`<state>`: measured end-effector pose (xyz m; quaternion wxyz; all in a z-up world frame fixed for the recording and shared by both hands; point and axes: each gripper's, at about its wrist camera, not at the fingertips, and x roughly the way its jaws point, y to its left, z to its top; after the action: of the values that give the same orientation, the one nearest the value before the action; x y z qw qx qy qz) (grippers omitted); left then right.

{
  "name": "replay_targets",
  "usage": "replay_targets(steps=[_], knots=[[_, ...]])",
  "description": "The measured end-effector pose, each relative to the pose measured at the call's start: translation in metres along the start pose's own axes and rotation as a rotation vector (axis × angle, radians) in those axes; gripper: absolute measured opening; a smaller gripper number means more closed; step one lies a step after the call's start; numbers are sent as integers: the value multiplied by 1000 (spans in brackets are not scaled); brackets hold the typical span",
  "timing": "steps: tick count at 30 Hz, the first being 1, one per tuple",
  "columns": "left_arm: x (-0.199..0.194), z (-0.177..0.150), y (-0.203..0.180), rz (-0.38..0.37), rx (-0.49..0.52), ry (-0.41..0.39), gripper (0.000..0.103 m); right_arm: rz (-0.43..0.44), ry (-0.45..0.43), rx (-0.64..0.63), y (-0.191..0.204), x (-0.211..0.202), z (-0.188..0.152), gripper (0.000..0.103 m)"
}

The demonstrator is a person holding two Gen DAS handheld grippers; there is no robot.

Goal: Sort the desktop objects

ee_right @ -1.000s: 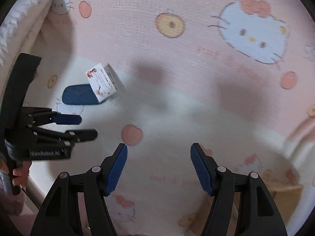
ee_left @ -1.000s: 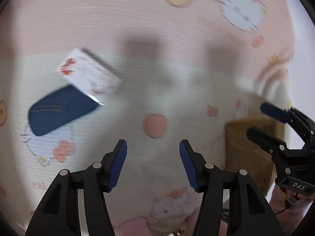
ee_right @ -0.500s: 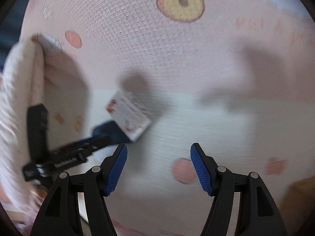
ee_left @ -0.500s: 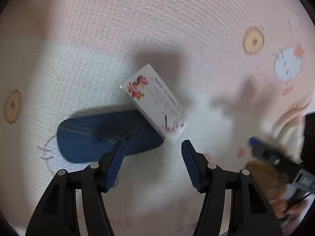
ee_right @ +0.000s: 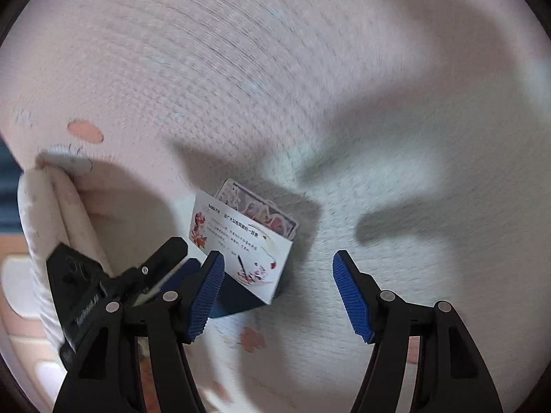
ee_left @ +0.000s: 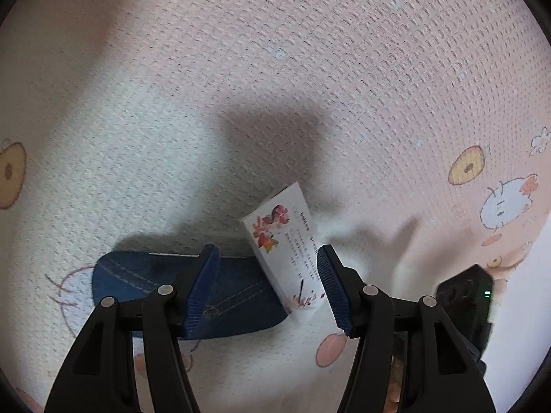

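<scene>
A white box printed with red flowers (ee_left: 289,254) leans tilted on the end of a dark blue denim pouch (ee_left: 155,285) lying on the cloth. My left gripper (ee_left: 268,275) is open just above them, its right pad close beside the box's lower end. From the right wrist view the same white box (ee_right: 237,244) stands over the pouch (ee_right: 237,296), with a picture-printed card box (ee_right: 261,213) behind it. My right gripper (ee_right: 279,292) is open with nothing between its fingers, and its left pad is near the box. The left gripper (ee_right: 175,265) reaches in from the left.
Everything rests on a pink and white cartoon-print cloth (ee_left: 310,86). A thick rolled fold of that cloth (ee_right: 44,206) rises at the left of the right wrist view. The right gripper's black body (ee_left: 465,296) shows at the left wrist view's right edge.
Both grippers have come down and rolled toward the white box and pouch, which now fill the lower middle of both views. Both stay open.
</scene>
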<state>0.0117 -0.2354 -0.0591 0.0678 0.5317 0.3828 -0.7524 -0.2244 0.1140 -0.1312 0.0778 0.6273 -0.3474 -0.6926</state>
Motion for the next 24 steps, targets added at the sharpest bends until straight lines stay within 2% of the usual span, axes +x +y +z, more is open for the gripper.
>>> replay_targets(steps=[4, 8, 12, 13, 14, 15, 16, 24], knots=[[9, 0, 3, -14, -59, -3, 63, 13, -19, 33, 2, 11, 4, 65], [24, -1, 1, -4, -53, 19, 60, -14, -19, 18, 8, 23, 6, 65], [33, -5, 5, -19, -96, 34, 33, 12, -52, -5, 12, 29, 6, 63], [35, -7, 4, -9, -97, 35, 26, 24, -60, -10, 13, 30, 6, 53], [37, -7, 3, -1, -91, 33, 25, 37, -68, -20, 14, 30, 7, 44], [37, -9, 1, 5, -79, 23, 24, 36, -72, -33, 14, 33, 6, 30], [38, -11, 0, 6, -72, 19, 24, 23, -75, -39, 15, 34, 6, 26], [23, -27, -24, -38, 45, 20, 23, 67, -131, -51, 9, 13, -3, 21]])
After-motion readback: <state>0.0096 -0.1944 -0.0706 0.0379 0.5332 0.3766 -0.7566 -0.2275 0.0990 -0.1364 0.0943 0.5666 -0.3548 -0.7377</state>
